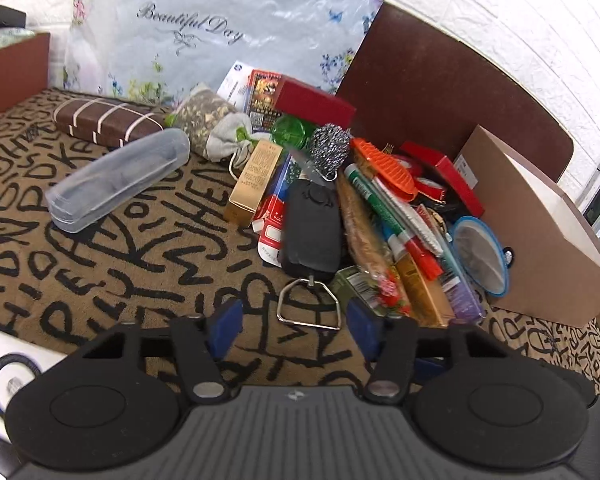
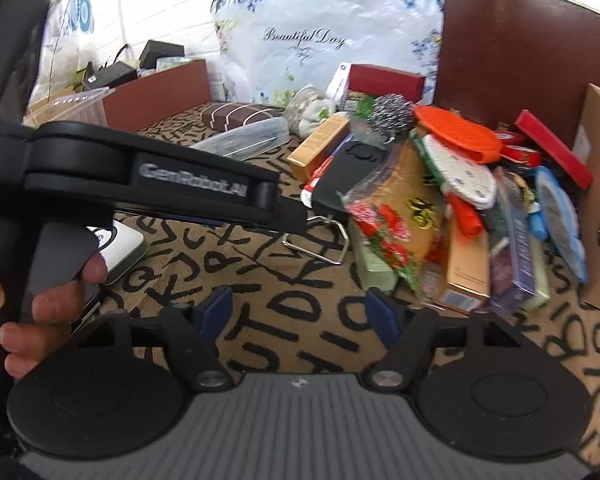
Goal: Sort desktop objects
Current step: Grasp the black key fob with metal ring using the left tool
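Note:
A heap of small objects lies on the lettered cloth. In it are a black hanging scale (image 1: 310, 229) with a metal handle loop (image 1: 309, 307), a steel scourer (image 1: 329, 148), an orange brush (image 1: 384, 165), a gold box (image 1: 253, 182) and a blue-rimmed strainer (image 1: 481, 255). A clear case (image 1: 118, 179) and a brown striped case (image 1: 105, 121) lie to the left. My left gripper (image 1: 296, 326) is open, just short of the metal loop. My right gripper (image 2: 298, 314) is open and empty over bare cloth; the scale (image 2: 350, 174) and left gripper's body (image 2: 152, 176) show ahead.
A cardboard box (image 1: 540, 232) stands at the right, beside the heap. A brown board (image 1: 452, 80) and a flowered plastic bag (image 1: 220, 28) stand behind. A white device (image 2: 120, 248) lies at the left near the hand holding the left gripper.

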Demonstrator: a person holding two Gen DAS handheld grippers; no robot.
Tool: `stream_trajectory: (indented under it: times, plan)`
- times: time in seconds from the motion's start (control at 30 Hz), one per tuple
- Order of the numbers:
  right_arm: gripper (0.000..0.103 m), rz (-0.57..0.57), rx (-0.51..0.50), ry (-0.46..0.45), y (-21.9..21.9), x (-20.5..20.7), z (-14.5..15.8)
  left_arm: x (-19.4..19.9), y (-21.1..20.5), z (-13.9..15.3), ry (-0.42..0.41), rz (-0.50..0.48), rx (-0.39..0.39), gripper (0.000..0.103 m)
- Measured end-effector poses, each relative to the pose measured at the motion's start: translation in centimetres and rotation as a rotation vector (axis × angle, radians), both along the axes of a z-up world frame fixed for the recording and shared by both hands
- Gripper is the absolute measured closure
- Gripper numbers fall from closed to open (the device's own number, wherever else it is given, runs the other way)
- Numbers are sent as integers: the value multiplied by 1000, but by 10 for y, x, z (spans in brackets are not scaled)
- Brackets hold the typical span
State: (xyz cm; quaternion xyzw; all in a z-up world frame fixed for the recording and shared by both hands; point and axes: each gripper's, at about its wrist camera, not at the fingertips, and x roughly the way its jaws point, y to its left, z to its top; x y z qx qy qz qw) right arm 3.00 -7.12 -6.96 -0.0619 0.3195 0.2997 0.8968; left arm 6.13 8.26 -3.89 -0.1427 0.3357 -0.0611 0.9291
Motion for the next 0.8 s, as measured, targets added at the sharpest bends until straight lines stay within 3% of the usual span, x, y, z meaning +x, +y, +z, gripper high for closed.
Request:
stream_trajectory:
  times: [0.13,0.47,0.6,0.63,0.7,0.73,0.8]
  plan:
    - [42,4,24,44,4,15,-7,17,4,-11,38,-8,6,71]
    - [43,-41,1,7,18,47,-19,47,-1,-19,52,-62,15,72]
    - [42,-34,-16,-20,25,53,-23,50,-1,-20,57,-94,9,80]
    - [44,-28,-25,-26,26,52,-22,48,-3,-20,62,-101,12,81]
    - [59,-24,-35,-34,25,51,-21,43,-7,-19,57,-109,48,84]
    - [61,-22,-37,-33,23,50,-20,40,-8,-20,56,-107,69,92]
    - [68,-18,-39,-23,19,47,-17,33,-7,-20,56,-108,74,93]
